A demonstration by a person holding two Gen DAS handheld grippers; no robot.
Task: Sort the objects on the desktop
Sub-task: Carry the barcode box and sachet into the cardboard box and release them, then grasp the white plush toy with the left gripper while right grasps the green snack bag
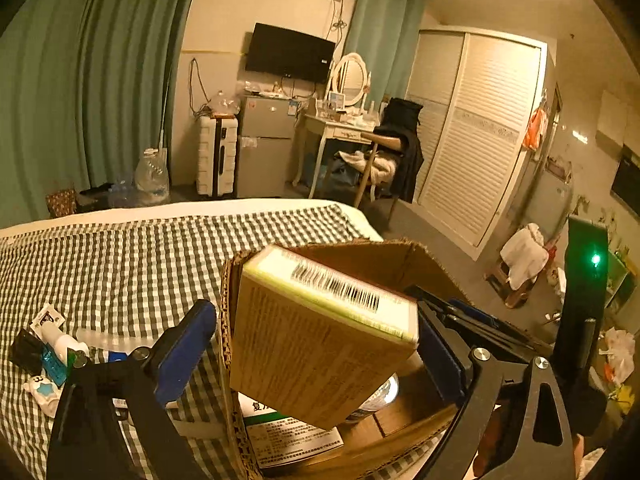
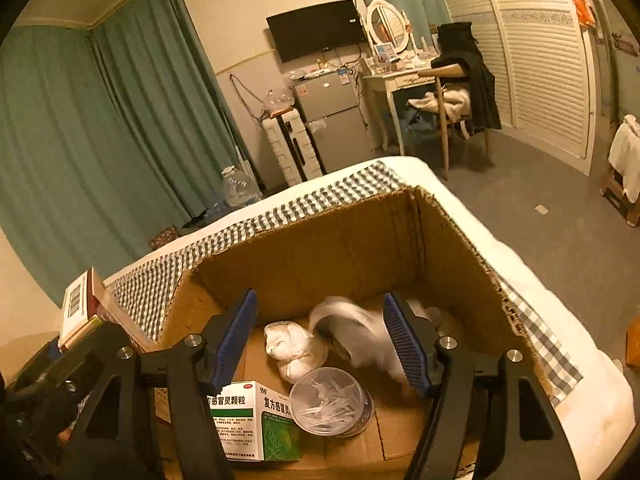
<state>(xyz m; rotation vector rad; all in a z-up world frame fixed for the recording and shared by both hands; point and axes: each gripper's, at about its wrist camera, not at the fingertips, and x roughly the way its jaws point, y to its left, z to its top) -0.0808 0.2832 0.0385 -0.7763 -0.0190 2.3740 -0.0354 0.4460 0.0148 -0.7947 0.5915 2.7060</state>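
Observation:
My left gripper (image 1: 316, 340) is shut on a tan box with a barcode (image 1: 320, 336), held tilted over the left edge of an open cardboard box (image 1: 392, 256). My right gripper (image 2: 320, 340) is open above the inside of the cardboard box (image 2: 312, 248). Between its fingers a blurred white object (image 2: 360, 332) is in motion inside the box. On the box floor lie a green-and-white medicine carton (image 2: 256, 420), a clear round lidded tub (image 2: 330, 400) and a white wrapped bundle (image 2: 288, 348). The left gripper with its box shows at the left edge of the right wrist view (image 2: 80, 308).
The cardboard box sits on a bed with a checked cover (image 1: 120, 260). Several small items lie on the cover at left, among them a white spray bottle (image 1: 60, 340) and a blue packet (image 1: 54, 364). The bed edge drops to the floor (image 2: 540, 208) on the right.

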